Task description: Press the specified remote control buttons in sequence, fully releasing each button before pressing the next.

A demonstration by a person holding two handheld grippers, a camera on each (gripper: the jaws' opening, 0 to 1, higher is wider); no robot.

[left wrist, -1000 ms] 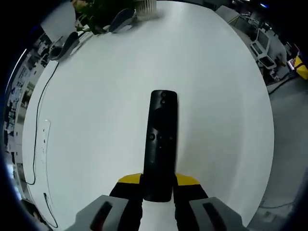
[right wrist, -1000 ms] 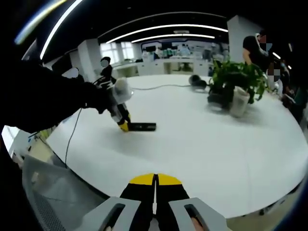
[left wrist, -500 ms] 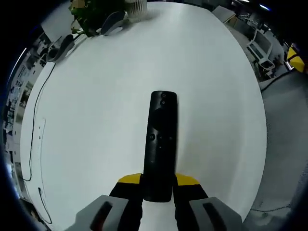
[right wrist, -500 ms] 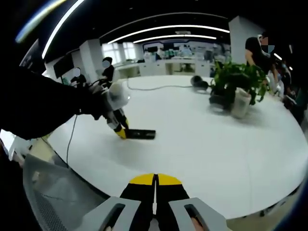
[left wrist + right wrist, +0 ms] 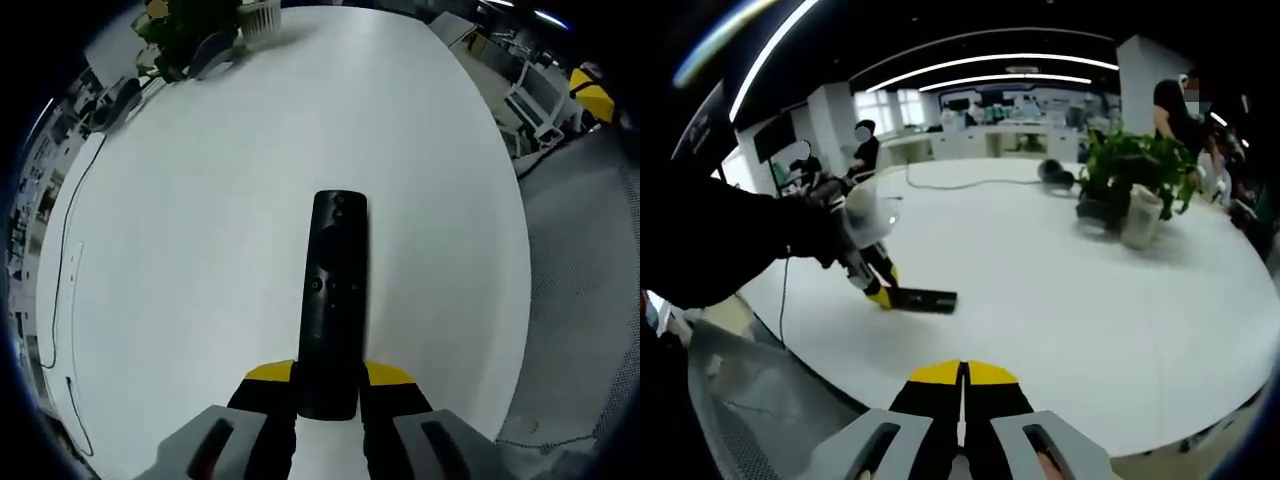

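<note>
A long black remote control [image 5: 333,300] with small round buttons points away from me over the white table [image 5: 200,250]. My left gripper [image 5: 328,378] is shut on its near end, yellow-tipped jaws on either side. In the right gripper view the same remote [image 5: 925,297] juts out from the left gripper [image 5: 878,292], held by a dark-sleeved arm [image 5: 730,240]. My right gripper [image 5: 962,378] stays low at the table's near edge, jaws shut together with nothing between them, well apart from the remote.
A potted plant [image 5: 1130,185] in a white pot and a headset [image 5: 1050,172] stand at the table's far side, with a cable [image 5: 970,182] running across. A mesh chair [image 5: 750,410] is at the near left. People stand in the office behind.
The left gripper with the remote has swung toward the table's near edge; in the right gripper view it sits lower and more to the left. The right gripper is unmoved.
</note>
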